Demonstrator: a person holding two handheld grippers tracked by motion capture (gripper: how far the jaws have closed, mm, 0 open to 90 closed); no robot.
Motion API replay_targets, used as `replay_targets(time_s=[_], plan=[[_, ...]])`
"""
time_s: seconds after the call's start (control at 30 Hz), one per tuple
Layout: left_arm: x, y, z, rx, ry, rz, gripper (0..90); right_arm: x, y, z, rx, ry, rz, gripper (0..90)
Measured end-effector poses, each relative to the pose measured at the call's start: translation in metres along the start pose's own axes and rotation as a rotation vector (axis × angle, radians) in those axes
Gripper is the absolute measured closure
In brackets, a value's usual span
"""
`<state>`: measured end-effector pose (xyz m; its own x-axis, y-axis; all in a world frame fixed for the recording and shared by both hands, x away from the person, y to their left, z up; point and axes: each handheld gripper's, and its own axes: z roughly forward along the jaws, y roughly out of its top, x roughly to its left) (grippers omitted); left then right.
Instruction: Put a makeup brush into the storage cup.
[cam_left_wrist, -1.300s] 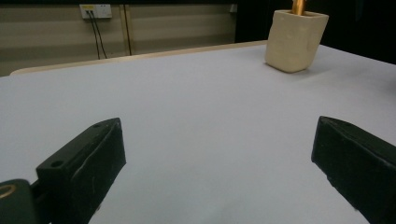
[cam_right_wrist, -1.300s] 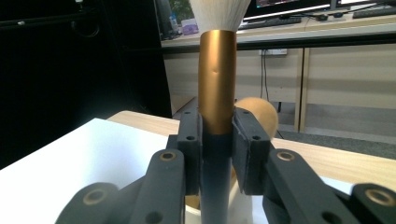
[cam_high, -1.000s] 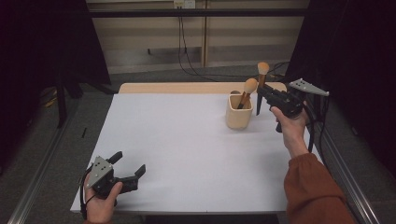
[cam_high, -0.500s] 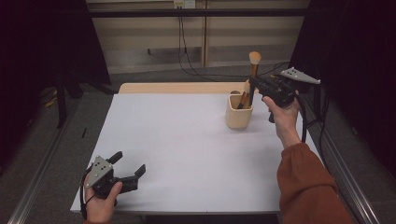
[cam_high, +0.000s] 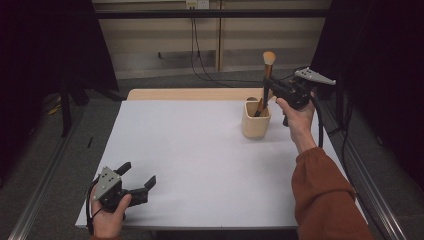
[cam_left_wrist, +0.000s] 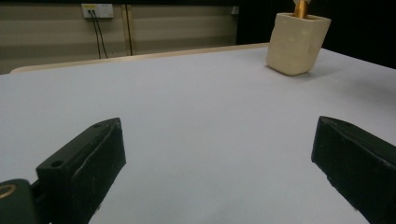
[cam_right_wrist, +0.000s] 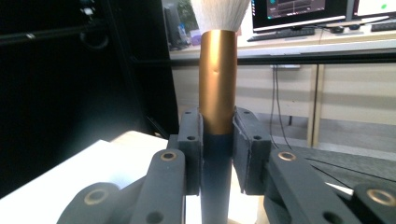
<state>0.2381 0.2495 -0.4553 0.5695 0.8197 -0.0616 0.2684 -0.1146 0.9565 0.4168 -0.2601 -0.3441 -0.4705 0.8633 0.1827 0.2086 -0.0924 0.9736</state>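
We judge the light, rigid gold-ferruled white-bristled makeup brush (cam_right_wrist: 217, 84) safest clamped at its stem, where the right hand-held gripper (cam_right_wrist: 217, 149) grips it, left hand-held gripper (cam_high: 136, 181) open

The high view looks forward and down over the whole white table (cam_high: 200, 150) from the person's side. The left gripper view sits low, near the tabletop, facing the cream holder (cam_left_wrist: 297, 43) far across. The right gripper view looks very closely, probably about level, at a brush (cam_right_wrist: 217, 74); both share this holder area.
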Motion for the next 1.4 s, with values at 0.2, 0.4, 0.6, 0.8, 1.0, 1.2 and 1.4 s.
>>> replay_targets(time_s=[0.2,0.4,0.6,0.8,1.0,1.2,1.4], plan=[[0.001,0.0,0.0,-0.001,0.001,-0.004,2.8,0.002,-0.007,0.006,0.019,-0.002,-0.01,74.7],[0.0,0.0,0.001,0.001,-0.002,0.002,2.8,0.003,-0.014,0.011,0.032,-0.008,-0.016,74.6],[0.001,0.0,0.001,-0.001,-0.002,-0.001,2.8,0.003,-0.021,0.014,0.045,-0.009,-0.015,74.6],[0.001,0.001,0.0,0.0,-0.002,0.004,2.8,0.001,-0.028,0.014,0.055,-0.012,-0.013,74.6],[0.0,0.001,0.001,0.002,-0.003,0.004,2.8,0.001,-0.032,0.013,0.062,-0.012,-0.03,74.6],[0.0,0.001,0.001,-0.001,-0.003,0.002,2.8,-0.004,-0.041,0.014,0.084,-0.027,-0.031,74.6],[0.0,0.001,0.0,0.001,-0.001,0.01,2.8,-0.004,-0.044,0.014,0.095,-0.014,-0.04,74.5]])
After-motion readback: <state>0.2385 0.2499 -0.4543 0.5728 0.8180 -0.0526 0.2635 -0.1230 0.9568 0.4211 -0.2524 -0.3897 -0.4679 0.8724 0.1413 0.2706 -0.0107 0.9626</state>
